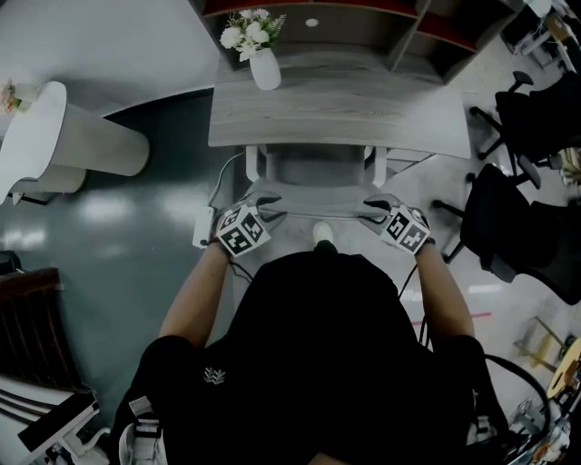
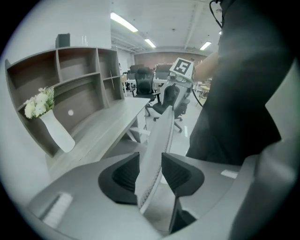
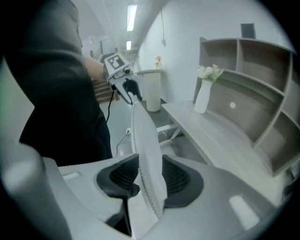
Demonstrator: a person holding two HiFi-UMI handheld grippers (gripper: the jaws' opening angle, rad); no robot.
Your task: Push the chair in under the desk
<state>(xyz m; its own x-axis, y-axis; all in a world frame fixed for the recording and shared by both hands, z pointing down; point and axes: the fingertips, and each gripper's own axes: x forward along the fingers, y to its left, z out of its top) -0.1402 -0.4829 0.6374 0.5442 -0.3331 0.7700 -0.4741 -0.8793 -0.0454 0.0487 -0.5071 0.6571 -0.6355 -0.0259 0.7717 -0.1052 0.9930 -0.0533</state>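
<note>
The white mesh chair [image 1: 318, 173] stands in front of the grey wooden desk [image 1: 336, 113], its seat partly under the desk's front edge. I stand behind its backrest [image 1: 318, 208]. My left gripper [image 1: 268, 203] clamps the left end of the backrest's top edge, my right gripper [image 1: 370, 211] the right end. In the left gripper view the thin backrest [image 2: 159, 136] runs between the dark pads of my left gripper [image 2: 151, 171], which press on it. The right gripper view shows the backrest [image 3: 143, 136] pinched in my right gripper [image 3: 151, 176] the same way.
A white vase of flowers [image 1: 263, 64] stands at the desk's back left, before a shelf unit [image 1: 363, 27]. Black office chairs [image 1: 517, 218] crowd the right side. A white curved stand [image 1: 54, 136] is at the left. A power strip [image 1: 201, 227] lies on the floor by the chair.
</note>
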